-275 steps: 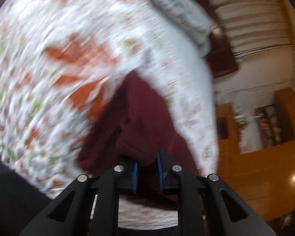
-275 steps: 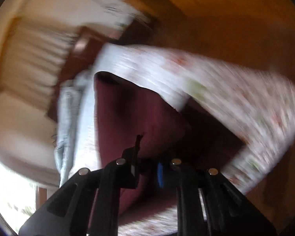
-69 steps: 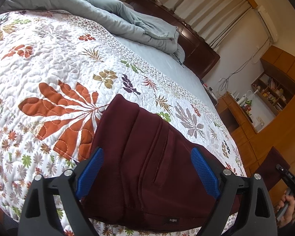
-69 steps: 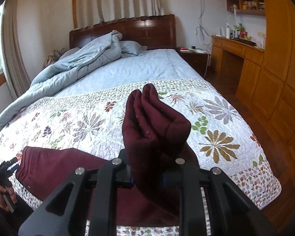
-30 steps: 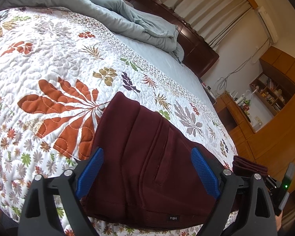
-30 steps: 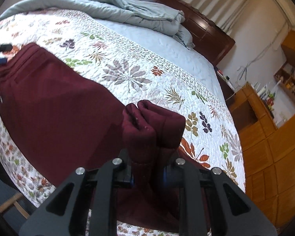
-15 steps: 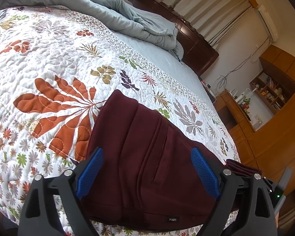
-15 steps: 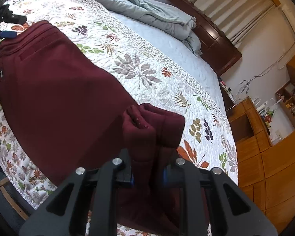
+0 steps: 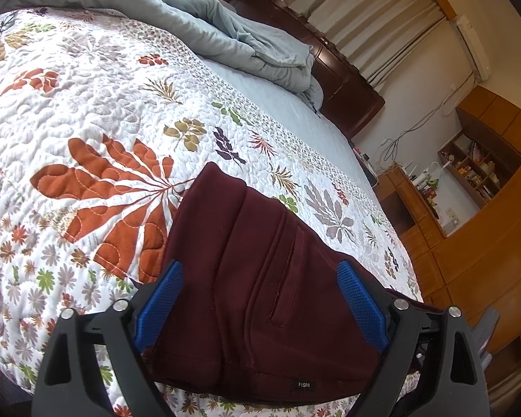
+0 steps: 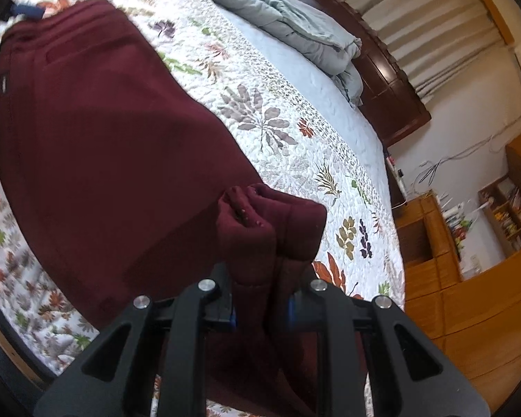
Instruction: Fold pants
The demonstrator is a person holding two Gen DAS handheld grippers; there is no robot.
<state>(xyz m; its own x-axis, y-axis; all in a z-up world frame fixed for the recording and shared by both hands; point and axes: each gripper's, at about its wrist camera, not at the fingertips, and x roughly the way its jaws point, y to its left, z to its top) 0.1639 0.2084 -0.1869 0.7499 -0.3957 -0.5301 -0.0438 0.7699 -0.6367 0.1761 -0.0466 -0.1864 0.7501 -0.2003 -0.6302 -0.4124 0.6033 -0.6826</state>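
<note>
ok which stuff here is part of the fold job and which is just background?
In the job:
- maroon pants
- left tool, open over the waistband
- right tool, shut on the cuffs

Just lying about:
- leaf-print quilt
- grey-blue duvet
- headboard
- wooden cabinets

The pants [image 9: 260, 278] lie on the quilt [image 9: 87, 104] near the bed's foot, between my left gripper's [image 9: 260, 299] spread fingers. Behind them, a bunched duvet [image 9: 225, 31] sits against the headboard [image 9: 347, 80]. To the right stand cabinets [image 9: 469, 260].

The bed [image 9: 87, 80] has a leafy quilt. Dark red pants [image 9: 253, 278] lie just ahead of the tool; a blue blanket [image 9: 225, 34] sits far ahead.
</note>
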